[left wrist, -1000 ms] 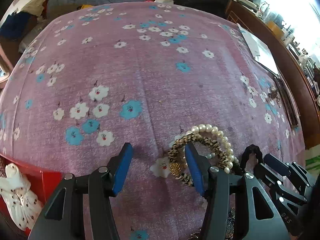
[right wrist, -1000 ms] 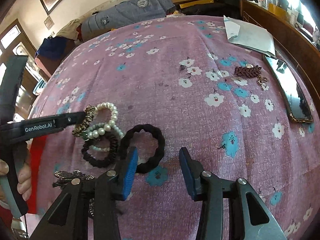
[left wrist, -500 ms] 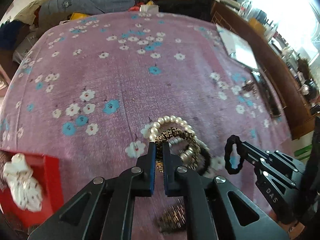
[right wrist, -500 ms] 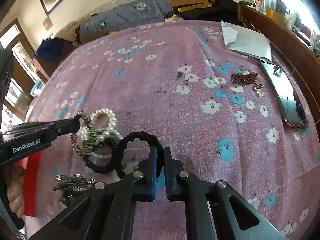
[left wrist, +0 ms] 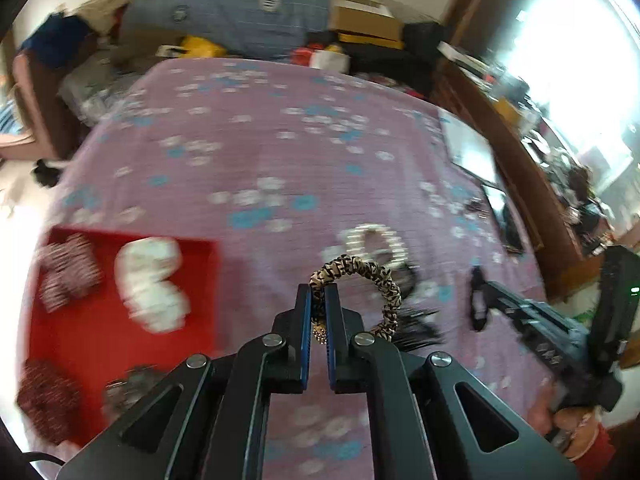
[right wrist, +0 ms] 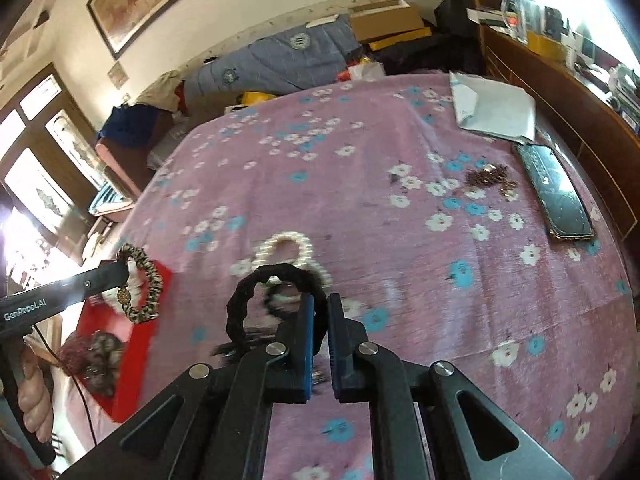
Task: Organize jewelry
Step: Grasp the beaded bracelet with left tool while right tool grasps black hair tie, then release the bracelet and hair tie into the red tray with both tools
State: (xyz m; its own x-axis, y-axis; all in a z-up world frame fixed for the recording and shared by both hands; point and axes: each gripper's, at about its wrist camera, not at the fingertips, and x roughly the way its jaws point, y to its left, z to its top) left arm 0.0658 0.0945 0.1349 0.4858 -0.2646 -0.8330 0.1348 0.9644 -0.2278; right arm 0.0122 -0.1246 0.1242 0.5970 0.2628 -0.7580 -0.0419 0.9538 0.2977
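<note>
Leopard-print scrunchie (left wrist: 362, 280) hangs pinched in the closed left gripper (left wrist: 319, 308); the right gripper (right wrist: 321, 316) is clamped on a black scrunchie (right wrist: 256, 296) above the bed (right wrist: 360, 208).

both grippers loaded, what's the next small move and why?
Probably carry the left gripper over the red tray before opening. It is shut on the leopard-print fabric scrunchie, which hangs clear of the pink floral bedspread, and the tray already holds similar pieces. The right gripper holds the black scrunchie and can follow.
</note>
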